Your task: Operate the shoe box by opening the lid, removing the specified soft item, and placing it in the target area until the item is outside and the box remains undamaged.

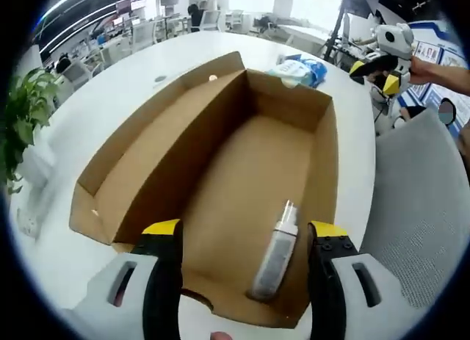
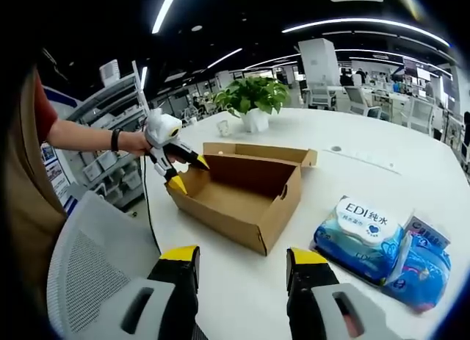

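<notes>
Left gripper view puts your open left claw [image 1: 244, 233] over the opened box [image 1: 220, 171], a bottle [image 1: 275, 252] between its jaws. Your right claw [image 2: 239, 259] is open, empty, wipes pack [image 2: 363, 233] just right. Next, locate the soft item.

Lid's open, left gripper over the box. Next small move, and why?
Probably lower the left gripper onto the small white spray bottle lying in the open brown cardboard shoe box. Its yellow-tipped fingers are open above it, with the bottle nearer the right one. The blue-and-white wet-wipes pack already lies outside on the white table.
</notes>
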Available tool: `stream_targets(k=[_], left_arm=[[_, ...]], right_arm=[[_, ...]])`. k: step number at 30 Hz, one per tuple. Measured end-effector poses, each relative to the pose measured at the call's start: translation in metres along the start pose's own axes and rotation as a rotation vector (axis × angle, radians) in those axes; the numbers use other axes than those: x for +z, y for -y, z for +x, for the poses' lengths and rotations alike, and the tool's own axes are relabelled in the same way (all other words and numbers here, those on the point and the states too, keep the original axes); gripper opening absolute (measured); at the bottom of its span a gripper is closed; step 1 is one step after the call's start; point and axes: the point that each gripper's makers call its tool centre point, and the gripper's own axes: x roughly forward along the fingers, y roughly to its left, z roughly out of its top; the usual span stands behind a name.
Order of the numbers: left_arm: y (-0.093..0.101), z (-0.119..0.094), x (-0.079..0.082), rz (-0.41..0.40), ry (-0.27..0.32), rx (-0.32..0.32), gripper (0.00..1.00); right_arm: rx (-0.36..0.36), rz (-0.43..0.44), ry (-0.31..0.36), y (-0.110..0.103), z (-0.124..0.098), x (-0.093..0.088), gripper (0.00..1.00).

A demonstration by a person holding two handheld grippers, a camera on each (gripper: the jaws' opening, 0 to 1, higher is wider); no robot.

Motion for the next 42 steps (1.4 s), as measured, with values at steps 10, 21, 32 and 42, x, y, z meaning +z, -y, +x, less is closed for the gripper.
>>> stream_targets(k=[10,21,32,42], left_arm=[[-0.005,0.012,-0.011,0.118,-0.088,-0.02,0.69],[-0.001,0.015,-0.021,0.395,-0.192,0.011,0.66],[-0.011,0.019,-0.011,0.396,-0.194,0.023,0.7],[-0.002,0.015,-0.009,0.384,-0.189,-0.042,0.69]], right_arm=[[0.001,0.004,0.004,-0.004,-0.001,0.0,0.45],[0.005,0.005,-0.004,-0.005,0.0,-0.001,0.45],[0.007,0.005,-0.007,-0.006,0.001,-0.003,0.44],[0.004,0.014,-0.003,-0.005,-0.001,-0.003,0.44]])
